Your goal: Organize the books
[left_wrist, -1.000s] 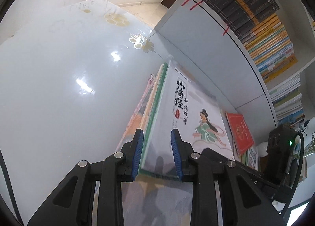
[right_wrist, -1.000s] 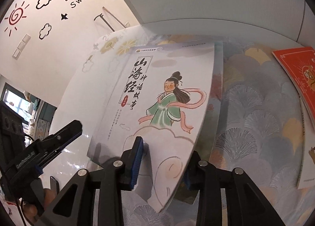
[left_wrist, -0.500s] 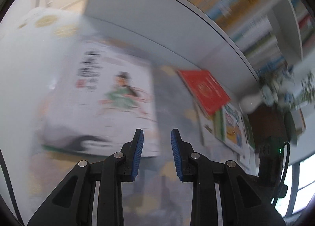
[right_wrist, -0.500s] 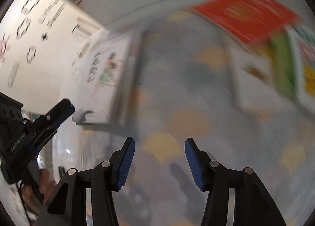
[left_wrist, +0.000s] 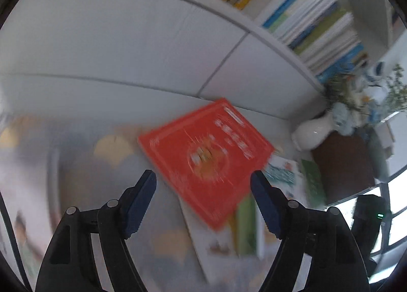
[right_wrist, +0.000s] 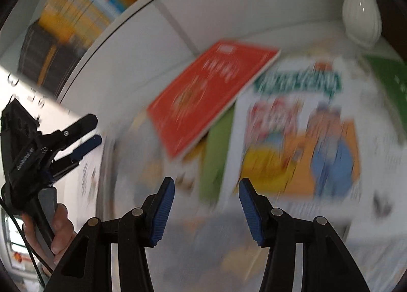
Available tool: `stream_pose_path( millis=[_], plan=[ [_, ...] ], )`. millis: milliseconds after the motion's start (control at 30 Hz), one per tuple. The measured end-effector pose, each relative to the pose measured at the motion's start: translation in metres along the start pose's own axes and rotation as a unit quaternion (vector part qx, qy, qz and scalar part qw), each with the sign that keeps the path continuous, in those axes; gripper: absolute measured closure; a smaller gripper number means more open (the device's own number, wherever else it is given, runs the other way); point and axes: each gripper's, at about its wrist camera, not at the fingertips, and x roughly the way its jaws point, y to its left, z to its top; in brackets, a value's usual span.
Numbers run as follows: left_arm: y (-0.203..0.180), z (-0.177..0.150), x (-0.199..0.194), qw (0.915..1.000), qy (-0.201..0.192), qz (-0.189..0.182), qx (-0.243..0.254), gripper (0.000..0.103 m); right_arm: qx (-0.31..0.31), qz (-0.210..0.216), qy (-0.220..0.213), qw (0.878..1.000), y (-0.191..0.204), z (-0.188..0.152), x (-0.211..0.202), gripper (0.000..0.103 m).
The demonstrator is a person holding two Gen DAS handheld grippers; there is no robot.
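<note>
Left wrist view: left gripper [left_wrist: 203,187] jaws just opened wide, empty; red book [left_wrist: 206,159] lies ahead on the table, atop other books; vase [left_wrist: 313,134] beside it.
Right wrist view: right gripper [right_wrist: 206,203] parted, empty; cartoon book [right_wrist: 302,134] beside red book; person's hand [right_wrist: 59,231] holds left gripper.

A white ribbed vase [right_wrist: 361,7] of pale flowers [left_wrist: 356,98] stands at the base of the white cabinet panel [left_wrist: 127,45], beside a dark brown box [left_wrist: 343,162].
</note>
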Motion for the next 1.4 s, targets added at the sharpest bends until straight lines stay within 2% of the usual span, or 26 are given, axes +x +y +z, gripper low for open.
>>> stream_pose_path(
  millis=[100, 200, 267, 367, 433, 467, 533, 567, 600, 667, 733, 867, 933, 1000, 1067, 1100, 1167, 1267, 1333, 1400],
  plan=[
    [0.008, 0.024, 0.039, 0.9998, 0.018, 0.01, 0.002, 0.028, 0.01, -0.017, -0.008, 1.0, -0.005, 0.027, 0.023, 0.052],
    [0.013, 0.039, 0.069, 0.998, 0.021, 0.054, 0.024, 0.03, 0.023, -0.02, -0.006, 1.0, -0.01, 0.041, 0.044, 0.055],
    [0.014, 0.045, 0.083, 0.9972, 0.027, 0.063, 0.029, 0.03, 0.032, -0.02, -0.013, 0.999, -0.013, 0.051, 0.056, 0.059],
    [0.018, 0.047, 0.104, 0.9977, 0.054, 0.036, 0.018, 0.03, 0.019, -0.021, -0.023, 0.999, -0.006, 0.065, 0.067, 0.059],
    [0.014, 0.044, 0.102, 0.9983, 0.045, 0.026, 0.024, 0.03, 0.01, -0.022, -0.027, 0.999, -0.001, 0.068, 0.071, 0.057],
    [0.014, 0.042, 0.099, 0.9985, 0.049, 0.01, 0.02, 0.03, 0.008, -0.022, -0.028, 0.999, 0.001, 0.069, 0.071, 0.055],
    [0.014, 0.037, 0.095, 0.9953, 0.071, -0.067, -0.005, 0.03, 0.006, -0.021, -0.032, 0.999, 0.001, 0.067, 0.07, 0.053],
    [0.012, 0.031, 0.094, 0.9894, 0.088, -0.114, -0.018, 0.03, 0.007, -0.013, -0.031, 0.999, 0.0, 0.066, 0.07, 0.053],
    [0.007, 0.023, 0.094, 0.9845, 0.106, -0.138, -0.021, 0.03, 0.015, 0.011, -0.025, 1.0, -0.001, 0.064, 0.068, 0.053],
    [-0.01, 0.006, 0.09, 0.9886, 0.112, -0.099, 0.017, 0.03, 0.027, 0.042, -0.009, 0.999, -0.001, 0.06, 0.068, 0.054],
    [-0.017, -0.003, 0.076, 0.9941, 0.08, -0.053, 0.05, 0.031, 0.031, 0.053, 0.025, 0.998, 0.0, 0.055, 0.075, 0.055],
    [0.009, 0.015, 0.045, 0.9996, 0.01, 0.006, 0.027, 0.028, 0.039, 0.05, 0.019, 0.998, -0.006, 0.047, 0.068, 0.059],
    [0.032, 0.03, 0.047, 0.9993, 0.018, 0.028, 0.017, 0.028, 0.056, 0.056, 0.022, 0.997, -0.01, 0.046, 0.067, 0.059],
    [0.045, 0.034, 0.065, 0.9982, 0.057, 0.021, 0.004, 0.028, 0.061, 0.056, 0.021, 0.996, -0.01, 0.043, 0.066, 0.059],
    [0.05, 0.034, 0.082, 0.9972, 0.075, 0.008, 0.0, 0.029, 0.064, 0.067, 0.021, 0.996, -0.008, 0.043, 0.067, 0.059],
    [0.047, 0.033, 0.084, 0.9977, 0.066, 0.003, 0.011, 0.028, 0.071, 0.074, 0.017, 0.995, -0.008, 0.044, 0.07, 0.059],
    [0.04, 0.032, 0.093, 0.9966, 0.08, -0.01, 0.018, 0.024, 0.074, 0.072, 0.012, 0.995, -0.004, 0.048, 0.073, 0.058],
    [0.034, 0.028, 0.092, 0.9967, 0.075, -0.009, 0.029, 0.024, 0.068, 0.065, 0.011, 0.996, 0.004, 0.049, 0.076, 0.048],
    [0.035, 0.018, 0.086, 0.9961, 0.081, -0.028, 0.022, 0.024, 0.048, 0.042, 0.005, 0.998, 0.008, 0.046, 0.073, 0.048],
    [0.03, 0.007, 0.074, 0.996, 0.08, -0.034, 0.021, 0.024, 0.052, 0.042, 0.009, 0.998, 0.007, 0.042, 0.071, 0.048]
  ],
)
